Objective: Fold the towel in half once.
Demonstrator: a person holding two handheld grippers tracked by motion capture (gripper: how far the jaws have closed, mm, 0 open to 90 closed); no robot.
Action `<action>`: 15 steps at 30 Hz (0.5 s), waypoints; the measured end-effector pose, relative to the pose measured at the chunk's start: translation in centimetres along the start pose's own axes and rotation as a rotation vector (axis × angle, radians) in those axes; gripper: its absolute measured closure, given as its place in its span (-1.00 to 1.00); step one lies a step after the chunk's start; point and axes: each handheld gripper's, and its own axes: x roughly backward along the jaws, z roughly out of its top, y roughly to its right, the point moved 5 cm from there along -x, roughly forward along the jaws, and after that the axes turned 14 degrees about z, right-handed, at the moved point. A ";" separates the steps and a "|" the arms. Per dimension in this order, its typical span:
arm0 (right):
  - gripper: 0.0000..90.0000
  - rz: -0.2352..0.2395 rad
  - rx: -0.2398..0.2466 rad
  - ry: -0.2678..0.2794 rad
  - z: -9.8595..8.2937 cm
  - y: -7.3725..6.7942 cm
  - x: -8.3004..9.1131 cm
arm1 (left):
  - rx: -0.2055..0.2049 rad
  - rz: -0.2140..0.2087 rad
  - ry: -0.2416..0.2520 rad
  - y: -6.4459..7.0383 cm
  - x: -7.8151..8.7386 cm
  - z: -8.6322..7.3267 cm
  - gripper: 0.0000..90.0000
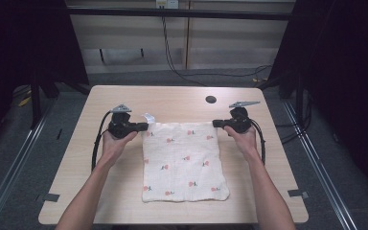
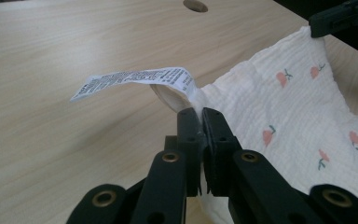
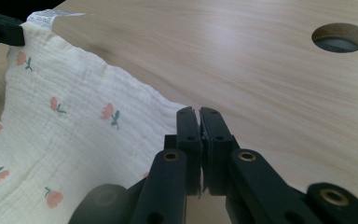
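Note:
A cream cloth (image 1: 182, 160) printed with small red flowers lies spread on the wooden table (image 1: 172, 98). My left gripper (image 1: 145, 126) is shut on its far left corner, where a white care label (image 2: 130, 80) sticks out past the jaws. My right gripper (image 1: 215, 123) is shut on the far right corner. In the left gripper view the cloth (image 2: 298, 112) runs away to the right from my closed left gripper (image 2: 200, 112). In the right gripper view the cloth (image 3: 65, 135) stretches left from my closed right gripper (image 3: 198, 111), and its far edge looks lifted slightly off the table.
A round cable hole (image 1: 211, 99) sits in the table beyond the cloth, near the right gripper. Bare tabletop surrounds the cloth on all sides. Dark curtains and metal floor rails flank the table.

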 end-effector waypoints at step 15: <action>0.94 0.001 0.036 0.031 1.1 -1.2 2.6 | -0.052 -0.005 0.047 1.0 1.9 1.0 0.93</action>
